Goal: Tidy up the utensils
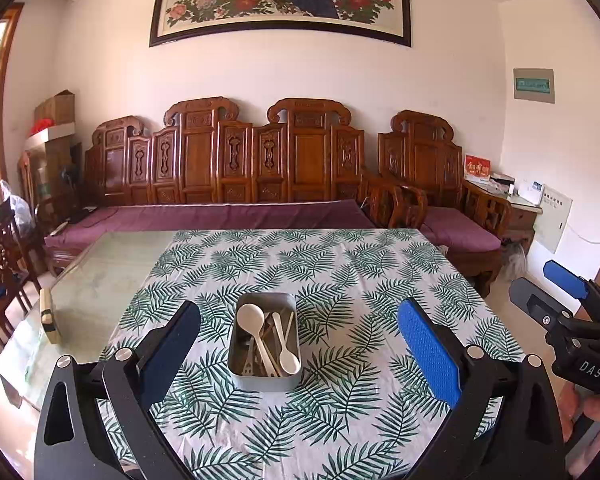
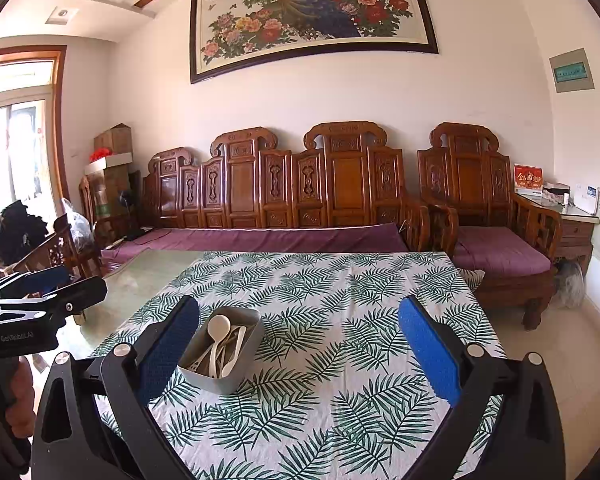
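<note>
A grey metal box (image 1: 265, 380) stands on the leaf-print tablecloth (image 1: 340, 280) and holds several utensils: a large white spoon (image 1: 249, 316), a smaller white spoon (image 1: 289, 362) and some metal pieces. My left gripper (image 1: 298, 316) hovers open above the table, with the box straight ahead between its blue pads (image 1: 428, 348). In the right wrist view the same box (image 2: 220, 380) sits ahead and left, near the left finger. My right gripper (image 2: 298, 318) is open and holds nothing. Each gripper shows at the edge of the other's view, the right gripper (image 1: 556, 292) among them.
The cloth covers part of a glass-topped table (image 1: 100, 276); bare glass lies to the left. A carved wooden sofa (image 1: 236, 168) with purple cushions runs behind the table, an armchair (image 1: 432, 184) at its right. A hand (image 2: 8, 396) holds the left gripper's handle.
</note>
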Demonstrator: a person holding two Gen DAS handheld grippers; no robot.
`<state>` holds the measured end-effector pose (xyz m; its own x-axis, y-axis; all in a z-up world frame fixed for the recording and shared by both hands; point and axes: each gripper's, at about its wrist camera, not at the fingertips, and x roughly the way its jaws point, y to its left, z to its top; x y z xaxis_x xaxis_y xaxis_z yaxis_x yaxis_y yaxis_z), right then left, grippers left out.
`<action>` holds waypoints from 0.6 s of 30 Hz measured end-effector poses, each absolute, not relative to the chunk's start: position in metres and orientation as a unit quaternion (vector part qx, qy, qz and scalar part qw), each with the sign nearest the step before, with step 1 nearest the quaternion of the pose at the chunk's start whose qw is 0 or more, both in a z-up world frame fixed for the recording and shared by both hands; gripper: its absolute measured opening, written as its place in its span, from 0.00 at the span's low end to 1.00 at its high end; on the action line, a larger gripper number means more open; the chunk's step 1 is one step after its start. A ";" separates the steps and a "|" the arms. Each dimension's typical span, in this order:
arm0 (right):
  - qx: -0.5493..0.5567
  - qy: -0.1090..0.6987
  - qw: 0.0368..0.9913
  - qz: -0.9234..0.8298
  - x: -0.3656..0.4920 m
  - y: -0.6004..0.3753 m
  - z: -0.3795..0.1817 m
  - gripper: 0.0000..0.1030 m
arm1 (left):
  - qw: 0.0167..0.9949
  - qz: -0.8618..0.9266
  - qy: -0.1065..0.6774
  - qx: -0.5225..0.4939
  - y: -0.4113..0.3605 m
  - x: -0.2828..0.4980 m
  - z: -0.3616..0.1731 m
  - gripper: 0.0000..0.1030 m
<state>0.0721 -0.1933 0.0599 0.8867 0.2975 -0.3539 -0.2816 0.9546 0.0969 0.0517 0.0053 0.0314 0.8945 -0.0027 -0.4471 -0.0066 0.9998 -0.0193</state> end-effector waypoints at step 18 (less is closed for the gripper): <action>0.021 0.185 0.971 0.149 0.073 -0.192 0.059 0.97 | 0.973 -0.001 0.229 -0.011 0.005 0.049 0.033 0.93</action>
<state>0.0727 -0.1925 0.0589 0.8869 0.2981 -0.3530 -0.2823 0.9544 0.0967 0.0488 0.0046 0.0328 0.8953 -0.0072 -0.4454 -0.0032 0.9997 -0.0226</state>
